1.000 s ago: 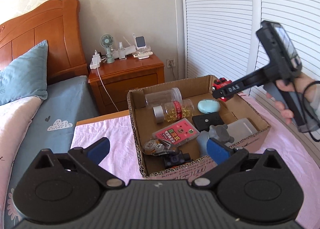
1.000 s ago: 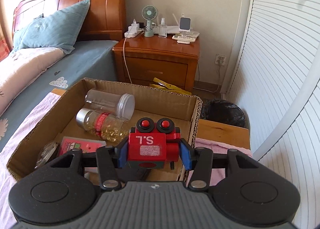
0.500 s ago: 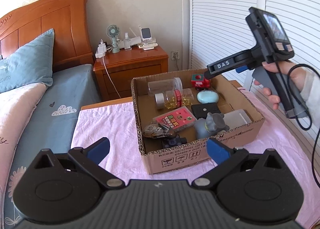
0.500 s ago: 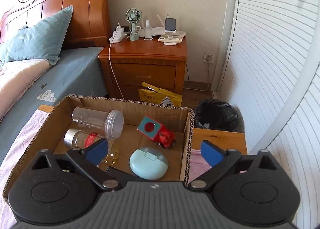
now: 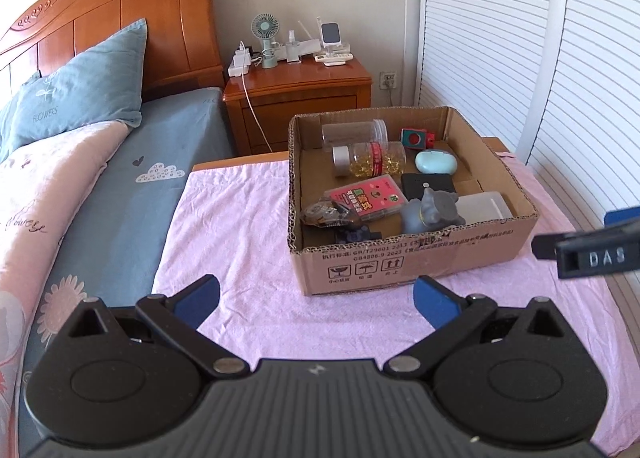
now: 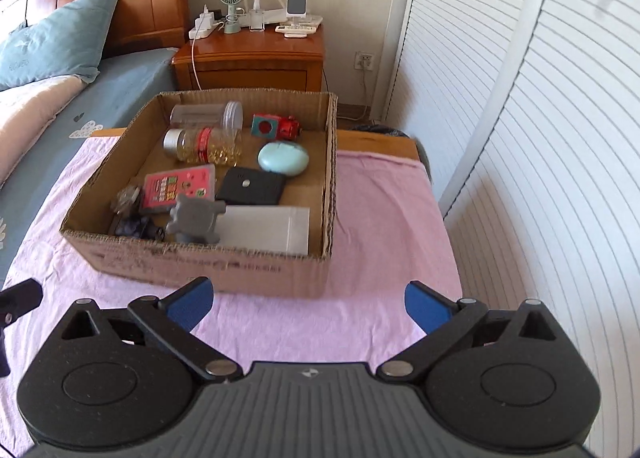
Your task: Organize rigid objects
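Note:
A cardboard box (image 5: 412, 262) (image 6: 208, 264) stands on a pink-covered table. Inside lie a red toy robot (image 5: 417, 138) (image 6: 276, 127) at the far side, a clear jar (image 5: 354, 132), a pill bottle (image 5: 368, 158) (image 6: 204, 144), a mint case (image 5: 435, 162) (image 6: 283, 158), a black case (image 6: 252, 187), a pink card box (image 5: 368, 196), a grey figurine (image 5: 432, 212) (image 6: 196, 218) and a white box (image 6: 264, 228). My left gripper (image 5: 316, 302) is open and empty, in front of the box. My right gripper (image 6: 306, 304) is open and empty, also in front of the box; its finger shows in the left wrist view (image 5: 588, 248).
A bed (image 5: 120, 178) with a blue pillow lies left of the table. A wooden nightstand (image 5: 300, 98) with a fan and chargers stands behind the box. White louvered doors (image 6: 540, 138) run along the right. Pink cloth (image 5: 240, 226) covers the table around the box.
My right gripper opened and released the red toy robot into the box's far side, then pulled back out of the box. Both grippers have drawn back toward me.

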Available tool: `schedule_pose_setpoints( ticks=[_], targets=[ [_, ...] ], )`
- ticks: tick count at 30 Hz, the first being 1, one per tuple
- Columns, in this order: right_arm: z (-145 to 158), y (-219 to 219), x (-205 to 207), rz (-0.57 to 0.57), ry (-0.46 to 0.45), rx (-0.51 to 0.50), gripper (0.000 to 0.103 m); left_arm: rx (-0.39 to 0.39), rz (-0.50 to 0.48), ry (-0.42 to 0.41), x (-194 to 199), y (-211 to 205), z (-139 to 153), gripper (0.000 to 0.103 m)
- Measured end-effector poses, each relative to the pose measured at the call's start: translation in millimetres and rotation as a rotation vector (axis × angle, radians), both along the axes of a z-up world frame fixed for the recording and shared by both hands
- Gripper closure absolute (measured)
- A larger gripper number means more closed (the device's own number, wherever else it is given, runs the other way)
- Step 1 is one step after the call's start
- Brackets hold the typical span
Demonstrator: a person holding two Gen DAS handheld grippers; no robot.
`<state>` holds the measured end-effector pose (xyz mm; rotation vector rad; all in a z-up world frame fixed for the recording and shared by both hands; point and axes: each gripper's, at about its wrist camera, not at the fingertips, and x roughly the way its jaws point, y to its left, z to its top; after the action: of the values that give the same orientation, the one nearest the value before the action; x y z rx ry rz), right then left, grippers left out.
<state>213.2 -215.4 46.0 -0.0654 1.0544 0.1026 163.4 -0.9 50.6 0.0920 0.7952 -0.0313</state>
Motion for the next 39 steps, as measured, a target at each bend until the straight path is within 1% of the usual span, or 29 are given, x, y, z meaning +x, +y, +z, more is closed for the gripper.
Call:
schedule_pose_setpoints(
  ticks=[5, 7, 11, 21, 39],
  targets=[
    [0.0, -3.7, -40.1, -0.076, 0.002, 0.032, 0.000, 0.006, 0.008, 0.001, -12.3, -6.0, 1.1, 0.001],
    [-0.9, -4.7, -48.5, -0.088, 0.011, 0.046, 0.000, 0.006, -0.003, 0.004, -15.7, -9.5, 1.3, 0.001],
    [0.9, -4.2, -57.0, -0.091, 0.004, 0.041, 0.000, 0.014, -0.021, 0.006, -20.3, -16.0, 1.5, 0.001],
    [14.0, -1.3, -63.5, -0.080, -0.033, 0.053, 0.000, 0.008, -0.016, 0.007, -23.1, -17.8, 2.4, 0.001],
    [17.4, -1.9, -65.4, -0.079, -0.042, 0.050, 0.000, 0.000, -0.005, -0.002, -25.1, -15.6, 5.2, 0.001]
  ],
)
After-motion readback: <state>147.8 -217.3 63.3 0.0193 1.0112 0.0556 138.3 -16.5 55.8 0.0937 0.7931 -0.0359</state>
